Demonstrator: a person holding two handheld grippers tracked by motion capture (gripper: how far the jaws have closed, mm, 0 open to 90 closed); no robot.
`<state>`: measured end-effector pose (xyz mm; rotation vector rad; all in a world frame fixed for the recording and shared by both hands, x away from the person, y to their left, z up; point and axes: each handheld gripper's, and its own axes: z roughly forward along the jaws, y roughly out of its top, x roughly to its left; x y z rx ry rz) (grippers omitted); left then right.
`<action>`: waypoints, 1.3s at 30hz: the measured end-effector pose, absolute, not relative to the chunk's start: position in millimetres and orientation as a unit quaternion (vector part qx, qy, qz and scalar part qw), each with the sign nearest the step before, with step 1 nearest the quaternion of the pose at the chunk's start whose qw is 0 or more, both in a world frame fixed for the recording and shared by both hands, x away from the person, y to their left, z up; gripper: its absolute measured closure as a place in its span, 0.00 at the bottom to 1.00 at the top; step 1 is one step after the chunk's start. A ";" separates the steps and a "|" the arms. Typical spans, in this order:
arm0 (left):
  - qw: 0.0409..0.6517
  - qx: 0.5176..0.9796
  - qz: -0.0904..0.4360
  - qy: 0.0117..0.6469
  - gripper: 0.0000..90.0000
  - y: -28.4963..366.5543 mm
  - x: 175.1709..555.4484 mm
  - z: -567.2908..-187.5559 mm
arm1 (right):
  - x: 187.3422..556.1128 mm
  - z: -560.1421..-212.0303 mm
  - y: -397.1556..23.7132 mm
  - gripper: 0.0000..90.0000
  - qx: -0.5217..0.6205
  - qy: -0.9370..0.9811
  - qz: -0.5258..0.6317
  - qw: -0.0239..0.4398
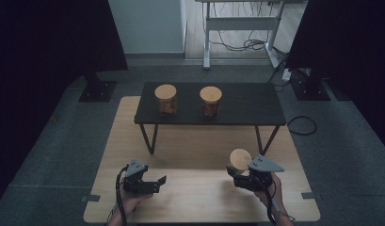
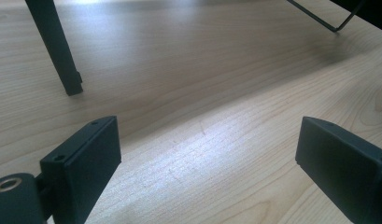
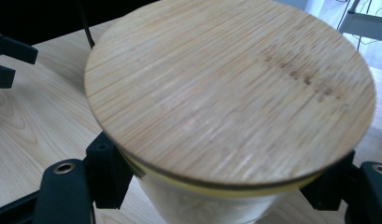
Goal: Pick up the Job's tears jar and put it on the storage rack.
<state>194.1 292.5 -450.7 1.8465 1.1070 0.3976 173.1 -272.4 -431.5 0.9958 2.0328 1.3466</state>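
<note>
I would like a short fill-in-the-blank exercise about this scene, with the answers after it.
1. The right claw is shut on a jar with a ____ lid.
2. The left claw is ____ and holds nothing.
3. On the black bench stand ____ jars.
4. The bench stands on a ____ table.

Missing words: wooden; open; two; wooden

High view hangs above the near edge, looking forward and down over the wooden table [image 1: 199, 188] to the floor beyond. Left gripper view skims low, close over that same tabletop [image 2: 188, 121]. Right gripper view sits right on a bamboo lid [image 3: 226, 88], tabletop at left of frame.
</note>
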 end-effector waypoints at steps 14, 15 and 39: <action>0.470 0.743 0.163 0.448 0.07 298.3 194.0 -447.7 | 171.3 -403.6 -267.1 0.28 0.357 0.750 0.495 0.255; 0.472 0.742 0.163 0.447 0.07 298.6 194.5 -447.1 | 171.5 -402.0 -267.3 0.28 0.356 0.750 0.496 0.255; 0.472 0.748 0.164 0.436 0.07 289.3 196.9 -445.2 | 167.3 -370.3 -275.4 0.28 0.351 0.741 0.504 0.271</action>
